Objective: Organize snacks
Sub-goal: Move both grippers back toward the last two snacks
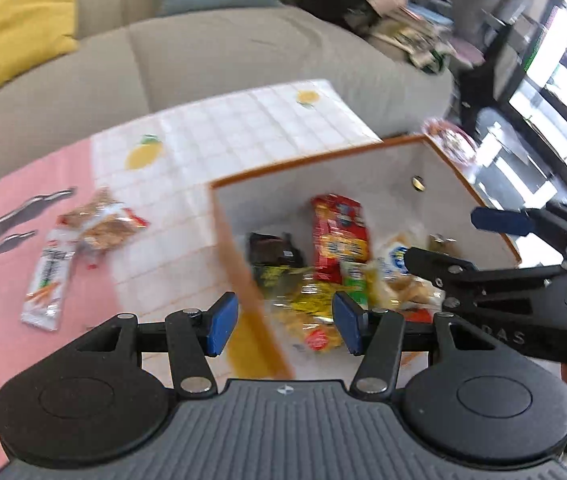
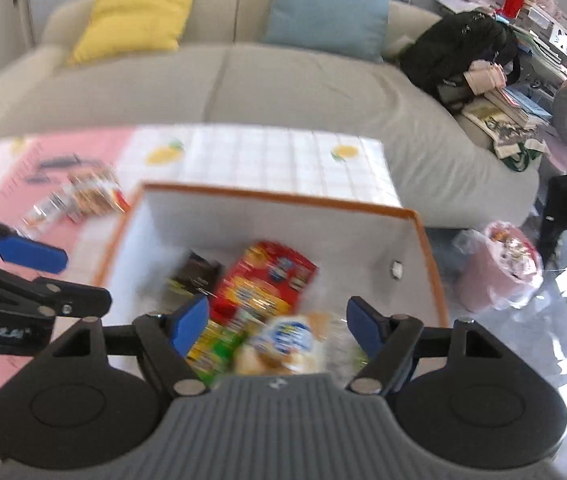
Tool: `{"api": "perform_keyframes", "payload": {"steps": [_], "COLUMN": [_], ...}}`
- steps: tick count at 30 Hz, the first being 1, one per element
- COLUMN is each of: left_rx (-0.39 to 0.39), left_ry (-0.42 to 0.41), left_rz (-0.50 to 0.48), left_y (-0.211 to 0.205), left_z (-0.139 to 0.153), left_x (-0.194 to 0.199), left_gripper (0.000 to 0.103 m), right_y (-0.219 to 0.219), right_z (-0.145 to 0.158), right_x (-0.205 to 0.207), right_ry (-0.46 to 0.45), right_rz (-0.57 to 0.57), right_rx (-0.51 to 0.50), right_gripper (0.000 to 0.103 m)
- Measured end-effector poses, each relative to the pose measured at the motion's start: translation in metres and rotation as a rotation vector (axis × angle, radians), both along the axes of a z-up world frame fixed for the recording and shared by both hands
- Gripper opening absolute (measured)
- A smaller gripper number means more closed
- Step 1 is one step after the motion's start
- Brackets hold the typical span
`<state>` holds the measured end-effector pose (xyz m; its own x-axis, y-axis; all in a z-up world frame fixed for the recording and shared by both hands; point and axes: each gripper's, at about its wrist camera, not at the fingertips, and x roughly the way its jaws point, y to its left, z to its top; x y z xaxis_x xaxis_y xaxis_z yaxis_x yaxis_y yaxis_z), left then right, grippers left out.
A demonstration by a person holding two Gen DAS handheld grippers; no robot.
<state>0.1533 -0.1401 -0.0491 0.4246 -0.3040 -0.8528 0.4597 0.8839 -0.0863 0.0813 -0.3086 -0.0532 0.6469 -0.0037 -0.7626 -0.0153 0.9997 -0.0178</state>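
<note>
Snacks lay in two groups: most were piled inside the orange-rimmed box, and a few were still out on the tablecloth. In the left wrist view, the loose ones sat at about ten o'clock from the box: a clear packet of brown biscuits and, touching its lower edge, a long white pretzel-stick pack. Inside the box a tall red cracker bag stood at the middle, a dark wrapper at its nine o'clock, a yellow crinkly bag at six o'clock, and a pale packet with a blue label at about four o'clock.

The left gripper hung over the box's near-left wall with its jaws partly apart and nothing between the blue pads. The right gripper hung over the box interior, jaws wide and likewise empty; the blue-label packet showed below them, probably lying in the pile rather than held, though blur made that hard to settle.

These packets looked light, soft and air-filled, with slick film that would slide under a weak pinch. The biscuits and crackers would likely crumble if squeezed across the middle. The safer hold seemed to be a flat sealed end or a long edge, closing gently. The pretzel pack, lying flat, would probably need taking across its narrow width, near one end.
</note>
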Motion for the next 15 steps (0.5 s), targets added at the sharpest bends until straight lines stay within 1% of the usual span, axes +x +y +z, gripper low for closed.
{"api": "perform_keyframes", "payload": {"steps": [3, 7, 11, 12, 15], "left_rx": [0.007, 0.021, 0.027, 0.027, 0.027], "left_ry": [-0.039, -0.090, -0.121, -0.121, -0.115], "left_rz": [0.040, 0.071, 0.103, 0.117, 0.163], "left_y": [0.023, 0.050, 0.080, 0.088, 0.110], "left_z": [0.006, 0.012, 0.012, 0.010, 0.004], "left_x": [-0.003, -0.007, -0.007, -0.005, 0.001], "left_gripper": [0.065, 0.066, 0.067, 0.067, 0.067], "right_y": [0.023, 0.052, 0.079, 0.085, 0.106], "right_z": [0.001, -0.002, -0.005, -0.005, -0.009], "right_x": [-0.006, -0.009, -0.002, 0.000, 0.010], "right_ry": [-0.052, -0.088, -0.101, -0.102, -0.092], "right_rz": [0.000, 0.010, 0.046, 0.057, 0.089], "right_rx": [0.044, 0.099, 0.122, 0.122, 0.109], "right_gripper": [0.076, 0.078, 0.079, 0.081, 0.081]}}
